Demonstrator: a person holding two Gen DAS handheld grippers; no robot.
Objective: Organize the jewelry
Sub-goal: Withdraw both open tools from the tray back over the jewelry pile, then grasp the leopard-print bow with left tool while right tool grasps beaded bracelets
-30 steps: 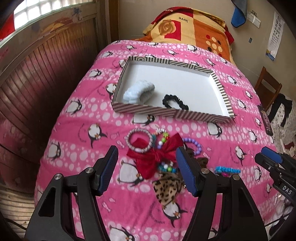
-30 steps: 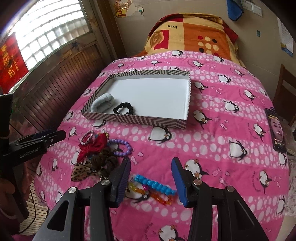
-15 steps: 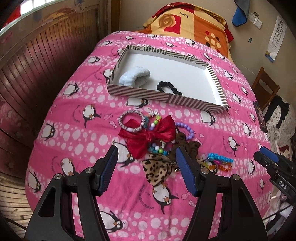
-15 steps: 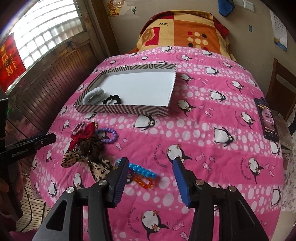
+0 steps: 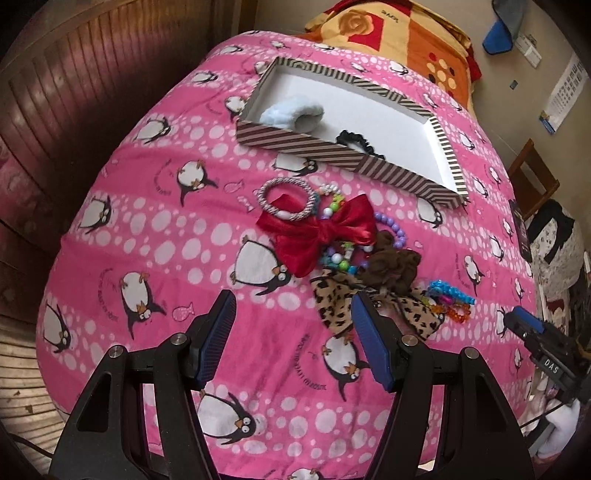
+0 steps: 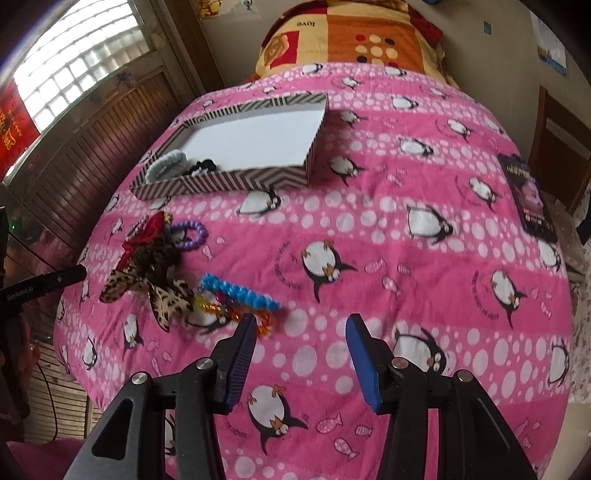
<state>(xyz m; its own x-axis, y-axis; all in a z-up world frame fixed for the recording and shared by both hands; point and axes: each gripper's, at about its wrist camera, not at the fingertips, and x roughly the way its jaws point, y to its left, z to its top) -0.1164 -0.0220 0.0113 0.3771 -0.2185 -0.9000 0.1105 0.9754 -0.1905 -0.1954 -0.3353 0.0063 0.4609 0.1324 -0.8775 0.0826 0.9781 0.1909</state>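
A pile of jewelry lies on the pink penguin bedspread: a red bow (image 5: 321,232), a pink-white ring bracelet (image 5: 284,199), a purple bead bracelet (image 5: 393,227), a brown scrunchie (image 5: 391,266) and a leopard bow (image 5: 332,302). A blue bead bracelet (image 6: 240,293) lies at the pile's right end. The striped box (image 5: 306,144) beyond holds a pale blue scrunchie (image 5: 291,112) and a black scrunchie (image 5: 354,140). My left gripper (image 5: 291,306) hangs open, near and left of the pile. My right gripper (image 6: 301,325) is open over bare bedspread, its left fingertip beside the blue bracelet.
A phone (image 6: 528,199) lies on the bed's right side. An orange patterned pillow (image 5: 388,29) sits at the head. Wooden panelling (image 5: 74,92) runs along the left, a wooden chair (image 5: 532,177) stands at the right. The bed edge drops off just below both grippers.
Both grippers moved lower. The red bow, earlier between my left fingers, now lies beyond and right of them. The blue bracelet went from between my right fingers to outside the left one.
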